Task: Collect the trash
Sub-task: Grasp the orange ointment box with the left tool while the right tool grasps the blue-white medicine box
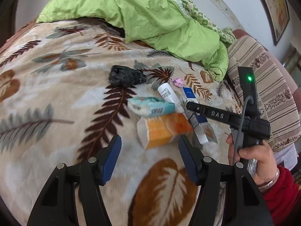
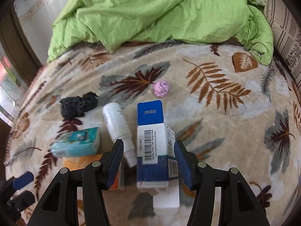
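Note:
Trash lies on a leaf-patterned blanket (image 1: 56, 98). An orange carton (image 1: 165, 130) lies just ahead of my open, empty left gripper (image 1: 149, 145). Behind it are a teal tissue pack (image 1: 150, 107), a white bottle (image 1: 169, 96), a blue-and-white box (image 1: 197, 116), a crumpled black bag (image 1: 126, 76) and a pink paper ball (image 1: 177, 82). My right gripper (image 2: 148, 150) is open, its jaws on either side of the blue-and-white box (image 2: 154, 146) and the bottle's neck (image 2: 120, 126). The tissue pack (image 2: 77, 142), black bag (image 2: 79, 103) and pink ball (image 2: 161, 88) show here too.
A rumpled green quilt (image 1: 150, 13) covers the far side of the bed and also shows in the right wrist view (image 2: 160, 13). A striped cushion (image 1: 267, 86) stands at the right. The right hand-held gripper (image 1: 244, 116) reaches over the trash from the right.

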`<state>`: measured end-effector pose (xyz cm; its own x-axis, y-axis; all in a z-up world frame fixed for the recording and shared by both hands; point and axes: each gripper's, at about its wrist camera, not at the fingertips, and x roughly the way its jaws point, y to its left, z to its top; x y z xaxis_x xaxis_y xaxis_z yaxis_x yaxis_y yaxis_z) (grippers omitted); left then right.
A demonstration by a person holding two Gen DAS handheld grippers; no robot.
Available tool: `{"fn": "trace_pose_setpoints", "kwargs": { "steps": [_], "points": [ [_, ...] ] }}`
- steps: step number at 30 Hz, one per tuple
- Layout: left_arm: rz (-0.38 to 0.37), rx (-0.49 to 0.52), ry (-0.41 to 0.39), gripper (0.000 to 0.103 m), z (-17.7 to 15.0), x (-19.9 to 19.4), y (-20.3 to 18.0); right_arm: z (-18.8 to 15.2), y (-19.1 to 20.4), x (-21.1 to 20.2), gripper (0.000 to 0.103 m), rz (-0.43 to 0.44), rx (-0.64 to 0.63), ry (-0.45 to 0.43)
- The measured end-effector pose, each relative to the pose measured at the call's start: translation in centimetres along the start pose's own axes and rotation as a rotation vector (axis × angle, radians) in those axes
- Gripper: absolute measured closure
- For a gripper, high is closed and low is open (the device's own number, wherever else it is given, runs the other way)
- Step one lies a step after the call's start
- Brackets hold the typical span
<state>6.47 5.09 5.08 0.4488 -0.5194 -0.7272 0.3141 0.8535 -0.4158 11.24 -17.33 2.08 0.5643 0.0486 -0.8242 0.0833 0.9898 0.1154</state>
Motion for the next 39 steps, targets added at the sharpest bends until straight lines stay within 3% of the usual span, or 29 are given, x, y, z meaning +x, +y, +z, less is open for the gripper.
{"fn": "trace_pose_setpoints", "kwargs": {
  "steps": [2, 4, 5, 7, 9, 12, 17, 18, 23, 27, 31, 34, 36, 39],
  "points": [
    [-0.007, 0.009, 0.025, 0.041, 0.8, 1.8, -0.1, 0.0, -0.2, 1.0, 0.048, -0.016, 0.01, 0.016],
    [-0.046, 0.032, 0.05, 0.039, 1.4, 3.6, -0.3, -0.2, -0.8, 1.5, 0.065, -0.031, 0.029, 0.03],
    [-0.039, 0.028, 0.052, 0.038, 1.7, 4.4, -0.3, -0.3, -1.3, 1.5, 0.067, -0.029, 0.046, 0.03],
    [-0.053, 0.031, 0.051, 0.031, 2.0, 5.7, -0.2, -0.8, -2.2, 0.8, 0.067, -0.004, 0.08, 0.018],
    [-0.045, 0.03, 0.055, 0.031, 2.0, 6.5, -0.3, -1.5, -2.8, -0.4, 0.067, 0.002, 0.1, -0.002],
    [-0.121, 0.063, 0.081, 0.031, 1.1, 6.5, -1.3, -3.0, -3.9, -2.5, 0.067, 0.054, 0.151, -0.041],
    [-0.265, 0.214, 0.188, 0.031, -2.9, 4.8, -5.8, -5.8, -5.3, -5.8, 0.067, 0.09, 0.194, -0.102],
    [-0.264, 0.241, 0.186, 0.031, -3.5, 4.3, -6.5, -6.5, -5.7, -6.5, 0.067, 0.084, 0.196, -0.121],
    [-0.042, 0.271, 0.109, 0.029, -3.4, 3.2, -8.5, -9.0, -7.0, -8.0, 0.067, 0.048, 0.198, -0.155],
    [0.029, 0.258, 0.145, 0.029, -2.3, 5.8, -9.8, -9.5, -7.8, -8.1, 0.067, 0.054, 0.215, -0.146],
    [0.195, 0.3, 0.146, 0.029, -2.7, 9.1, -11.6, -9.8, -8.4, -8.7, 0.067, 0.031, 0.214, -0.168],
    [0.295, 0.305, 0.129, 0.045, -3.2, 10.3, -11.8, -9.9, -8.6, -8.7, 0.067, 0.028, 0.208, -0.163],
    [0.317, 0.315, 0.114, 0.057, -3.4, 10.2, -12.0, -9.9, -8.7, -8.8, 0.067, 0.034, 0.207, -0.162],
    [0.352, 0.292, 0.073, 0.059, -3.6, 9.2, -11.7, -9.9, -8.6, -9.1, 0.067, 0.034, 0.199, -0.168]
  ]
}}
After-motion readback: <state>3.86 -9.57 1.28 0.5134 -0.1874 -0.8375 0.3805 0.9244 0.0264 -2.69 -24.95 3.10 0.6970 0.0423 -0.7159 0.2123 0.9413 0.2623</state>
